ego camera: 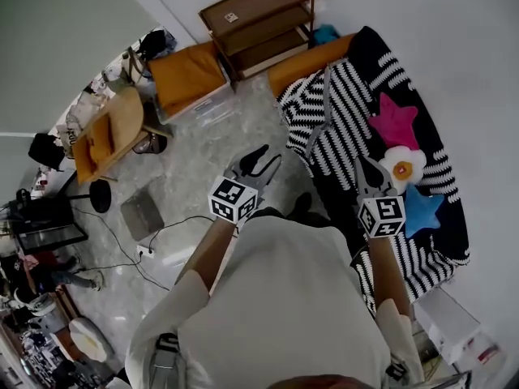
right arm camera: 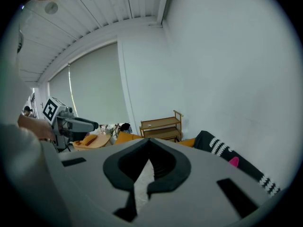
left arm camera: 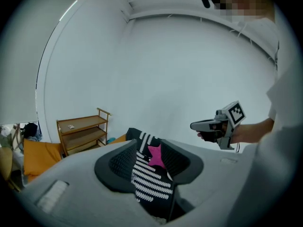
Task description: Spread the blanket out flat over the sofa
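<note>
The black-and-white striped blanket (ego camera: 340, 128) lies over the orange sofa (ego camera: 304, 65), with a few folds near its left edge. On it rest a pink star cushion (ego camera: 395, 120), a white flower cushion (ego camera: 403, 164) and a blue star cushion (ego camera: 422, 209). My left gripper (ego camera: 266, 159) hangs open over the floor just left of the sofa, holding nothing. The left gripper view looks between its jaws (left arm camera: 149, 144) at the blanket (left arm camera: 149, 178) and pink star (left arm camera: 156, 155). My right gripper (ego camera: 366, 168) hovers above the blanket's near part, jaw tips together and empty (right arm camera: 149, 142).
A wooden shelf rack (ego camera: 259, 19) stands at the sofa's far end beside an orange cushion (ego camera: 188, 75). A wooden chair (ego camera: 113, 132), a grey box (ego camera: 143, 213) and cables lie on the marble floor to the left. A white box (ego camera: 450, 327) sits at the near right.
</note>
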A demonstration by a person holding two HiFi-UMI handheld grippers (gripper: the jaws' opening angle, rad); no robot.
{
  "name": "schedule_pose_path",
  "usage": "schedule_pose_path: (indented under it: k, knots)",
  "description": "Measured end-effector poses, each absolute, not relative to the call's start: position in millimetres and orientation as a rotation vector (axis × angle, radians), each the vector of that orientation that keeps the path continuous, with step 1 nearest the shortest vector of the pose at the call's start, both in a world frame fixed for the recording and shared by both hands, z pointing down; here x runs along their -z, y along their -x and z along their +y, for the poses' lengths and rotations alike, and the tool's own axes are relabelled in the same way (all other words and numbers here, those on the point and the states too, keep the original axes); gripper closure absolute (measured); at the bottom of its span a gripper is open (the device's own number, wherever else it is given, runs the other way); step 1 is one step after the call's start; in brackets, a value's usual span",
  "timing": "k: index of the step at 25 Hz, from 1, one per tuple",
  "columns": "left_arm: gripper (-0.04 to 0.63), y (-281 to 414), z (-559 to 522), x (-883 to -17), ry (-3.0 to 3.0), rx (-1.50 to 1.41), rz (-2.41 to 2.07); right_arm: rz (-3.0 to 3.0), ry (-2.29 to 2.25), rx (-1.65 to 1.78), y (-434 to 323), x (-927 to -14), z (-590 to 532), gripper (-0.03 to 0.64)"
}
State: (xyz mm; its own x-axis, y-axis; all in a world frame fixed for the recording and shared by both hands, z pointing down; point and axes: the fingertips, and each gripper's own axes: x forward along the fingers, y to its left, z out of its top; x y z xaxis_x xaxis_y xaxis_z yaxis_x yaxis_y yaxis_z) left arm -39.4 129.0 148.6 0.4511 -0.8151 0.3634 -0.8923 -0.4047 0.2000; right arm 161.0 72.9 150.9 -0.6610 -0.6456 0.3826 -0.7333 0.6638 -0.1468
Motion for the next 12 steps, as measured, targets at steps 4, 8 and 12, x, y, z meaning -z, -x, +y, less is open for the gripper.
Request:
schedule_pose_path:
  k: [4, 8, 12]
  knots:
    - [0.431, 27.3, 114.1, -154.4, -2.345, -0.330, -1.427, -2.574, -1.116, -0.455, -171.3, -161.7, 61.7, 0.612]
    - [0.431, 21.2, 99.5, -159.7, -2.348, -0.367, -1.391, -2.547, -1.154, -0.498, -181.0, -170.9, 51.7, 0.612]
    - [0.429, 15.9, 80.5, -168.6, -2.384, -0.410, -1.330, -2.512, -1.189, -0.533, -186.6, -182.8, 41.4, 0.612]
